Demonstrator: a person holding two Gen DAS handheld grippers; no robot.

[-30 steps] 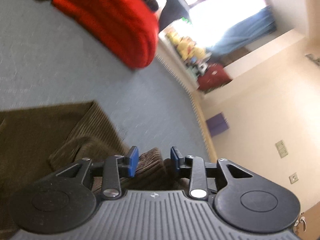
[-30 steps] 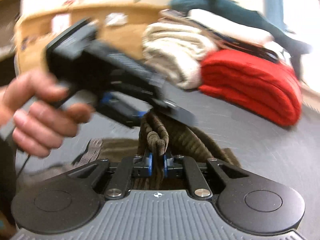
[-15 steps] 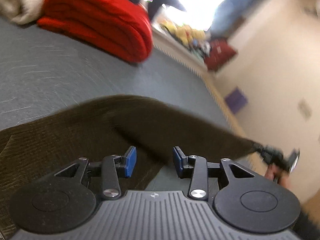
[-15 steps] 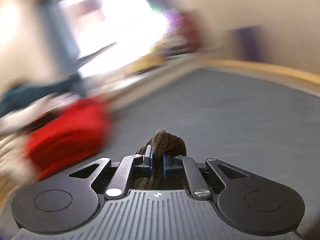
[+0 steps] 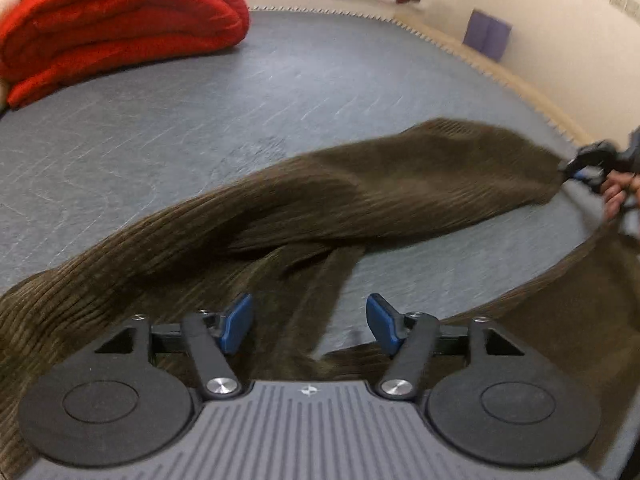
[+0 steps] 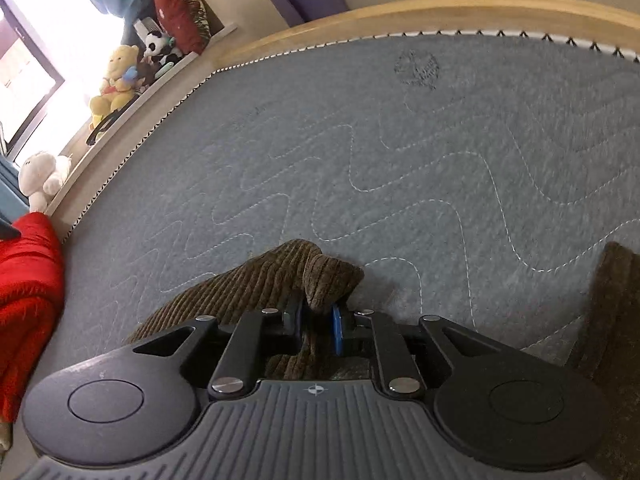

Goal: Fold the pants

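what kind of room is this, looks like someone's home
Most likely a bedroom: the brown pants lie on a quilted grey mattress in a wooden frame, stuffed toys line the window ledge, and a folded red blanket lies nearby.

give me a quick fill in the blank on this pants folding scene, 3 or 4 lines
1. The right gripper is shut on the brown ____.
2. The left gripper is ____, with nothing between its fingers.
3. The folded blanket on the mattress is ____ in colour.
4. On the ledge beside the mattress sit stuffed ____.

Missing words: pants; open; red; toys
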